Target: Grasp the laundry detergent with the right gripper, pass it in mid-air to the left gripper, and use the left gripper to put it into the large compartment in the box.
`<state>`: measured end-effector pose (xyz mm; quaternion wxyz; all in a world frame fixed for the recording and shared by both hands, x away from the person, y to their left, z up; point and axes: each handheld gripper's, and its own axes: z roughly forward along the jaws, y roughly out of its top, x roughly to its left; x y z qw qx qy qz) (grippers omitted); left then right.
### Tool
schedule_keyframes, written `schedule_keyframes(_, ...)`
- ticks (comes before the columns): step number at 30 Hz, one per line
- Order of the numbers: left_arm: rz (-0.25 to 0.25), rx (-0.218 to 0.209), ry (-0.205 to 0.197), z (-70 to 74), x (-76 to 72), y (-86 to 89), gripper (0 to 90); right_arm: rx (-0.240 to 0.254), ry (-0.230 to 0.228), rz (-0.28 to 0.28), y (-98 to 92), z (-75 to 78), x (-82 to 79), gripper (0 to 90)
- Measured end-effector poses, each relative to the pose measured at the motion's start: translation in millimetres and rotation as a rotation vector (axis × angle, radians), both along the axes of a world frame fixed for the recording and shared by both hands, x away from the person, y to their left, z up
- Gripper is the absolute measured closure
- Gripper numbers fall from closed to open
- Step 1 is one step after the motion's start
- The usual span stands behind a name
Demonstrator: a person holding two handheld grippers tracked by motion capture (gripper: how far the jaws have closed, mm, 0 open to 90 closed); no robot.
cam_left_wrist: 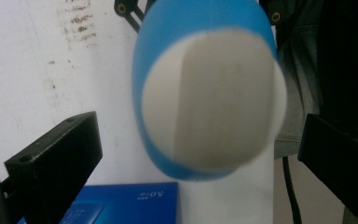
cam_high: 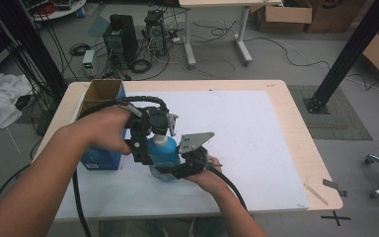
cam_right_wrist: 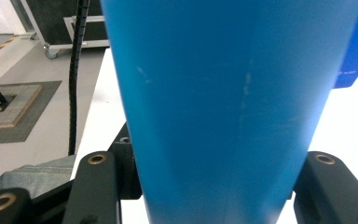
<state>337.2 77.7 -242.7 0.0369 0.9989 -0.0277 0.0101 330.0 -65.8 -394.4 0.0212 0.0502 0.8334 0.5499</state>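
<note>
A blue bottle (cam_high: 164, 149) with a white cap stands on the white sheet (cam_high: 256, 128) near the table's front. My right gripper (cam_high: 167, 170) is shut on its lower body; in the right gripper view the blue wall (cam_right_wrist: 223, 93) sits tight between both black jaws, right gripper (cam_right_wrist: 214, 186). My left gripper (cam_high: 159, 131) hangs over the bottle's top and points down. In the left gripper view the white cap (cam_left_wrist: 212, 98) lies between the two jaws with a gap on each side, left gripper (cam_left_wrist: 198, 144) open.
A tall blue carton (cam_high: 101, 148) with open brown flaps stands just left of the bottle, also seen as the blue box (cam_left_wrist: 121, 205). The wooden table edge (cam_high: 321, 163) runs at the right. Cables trail from both grippers. Desks, computers and cardboard boxes stand on the floor beyond.
</note>
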Motion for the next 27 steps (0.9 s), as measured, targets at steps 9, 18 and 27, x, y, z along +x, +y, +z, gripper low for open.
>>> schedule_keyframes(9, -0.01, -0.005, -0.011, -6.1, -5.6, -3.1, 0.1, 0.002, -0.017, 0.01, 13.8, 1.2, -2.2, 44.8)
schedule_keyframes(18, -0.012, 0.007, -0.04, -8.0, -9.0, -2.1, 0.3, 0.017, -0.038, 0.023, 20.4, 3.4, -3.0, 45.1)
schedule_keyframes(27, -0.005, 0.026, -0.035, -10.7, -8.3, -1.9, 4.0, 0.019, -0.022, 0.019, 19.1, 3.6, -4.2, 45.5)
